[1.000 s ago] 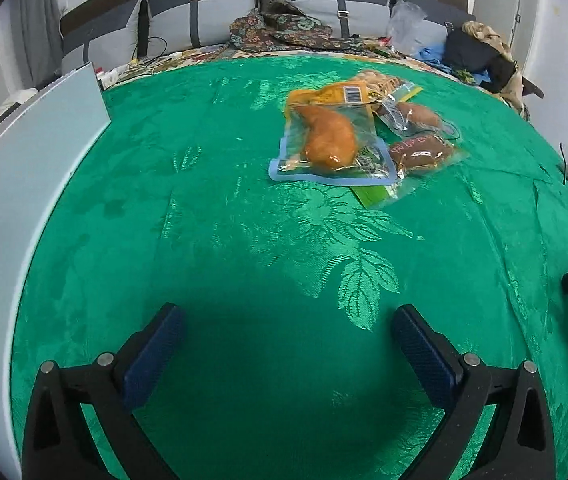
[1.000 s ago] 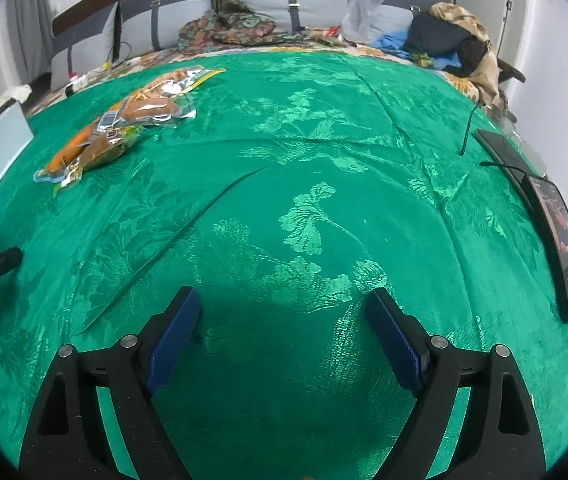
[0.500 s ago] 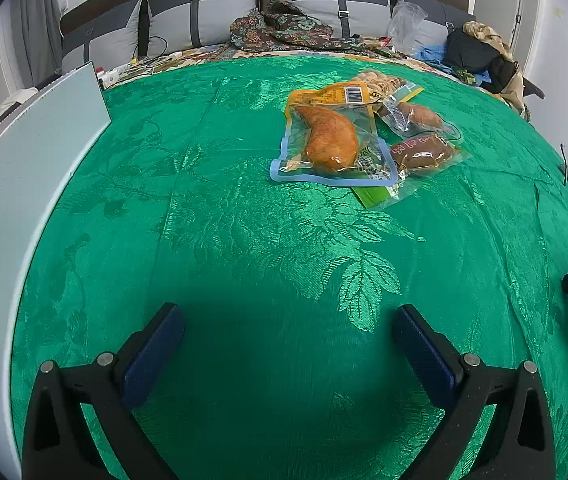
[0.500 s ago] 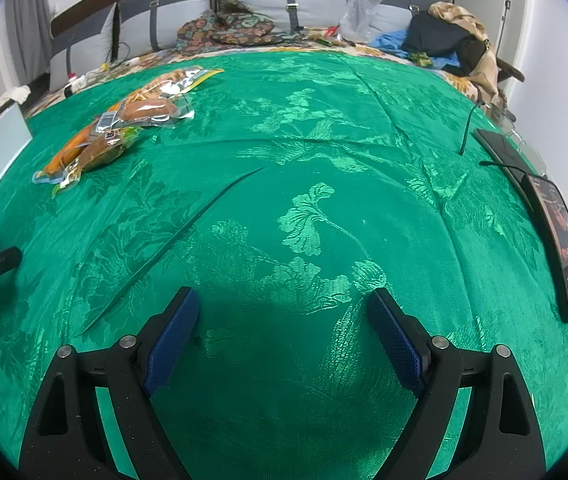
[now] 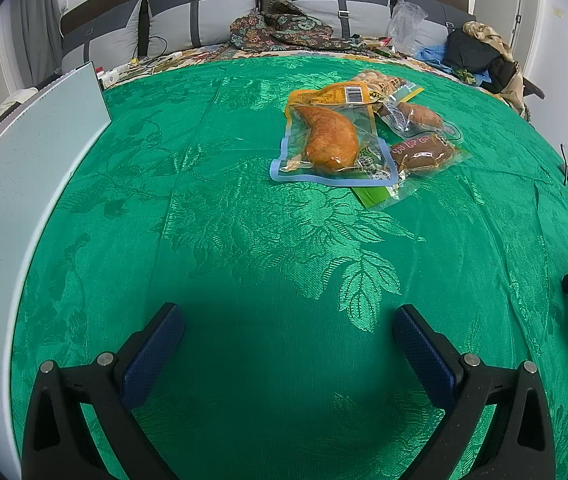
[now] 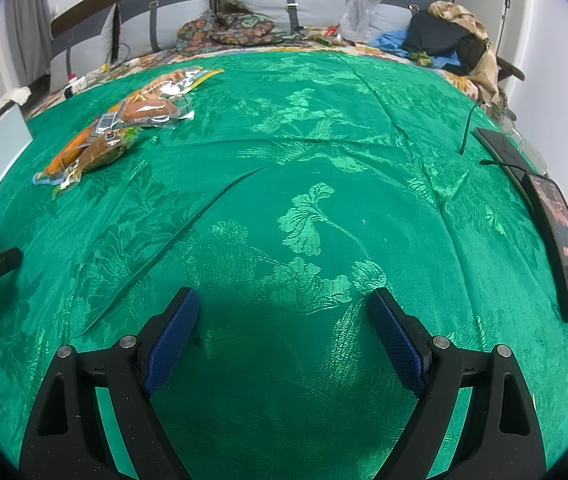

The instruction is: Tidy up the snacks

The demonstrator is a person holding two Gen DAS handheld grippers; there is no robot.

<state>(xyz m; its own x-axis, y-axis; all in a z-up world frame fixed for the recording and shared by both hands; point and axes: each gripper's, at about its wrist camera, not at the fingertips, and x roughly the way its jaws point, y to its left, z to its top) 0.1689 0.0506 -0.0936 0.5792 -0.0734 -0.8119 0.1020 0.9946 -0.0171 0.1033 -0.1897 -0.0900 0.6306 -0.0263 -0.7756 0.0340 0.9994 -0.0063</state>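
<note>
The snacks sit in a loose overlapping pile on the green cloth, upper middle-right of my left view and upper left of my right view. On top is a clear pouch with an orange drumstick-looking piece, and two brown packs are tucked just beside it. My left hand-held gripper hovers low in the frame, fingers spread wide apart with nothing between them, well short of the pile. My right hand-held gripper is the same deal, fingers apart over bare cloth, well away from the snacks. A white board runs along the left edge of the left view. A phone lies at the right edge of the right view. Grey cushions and clothes line the top.
</note>
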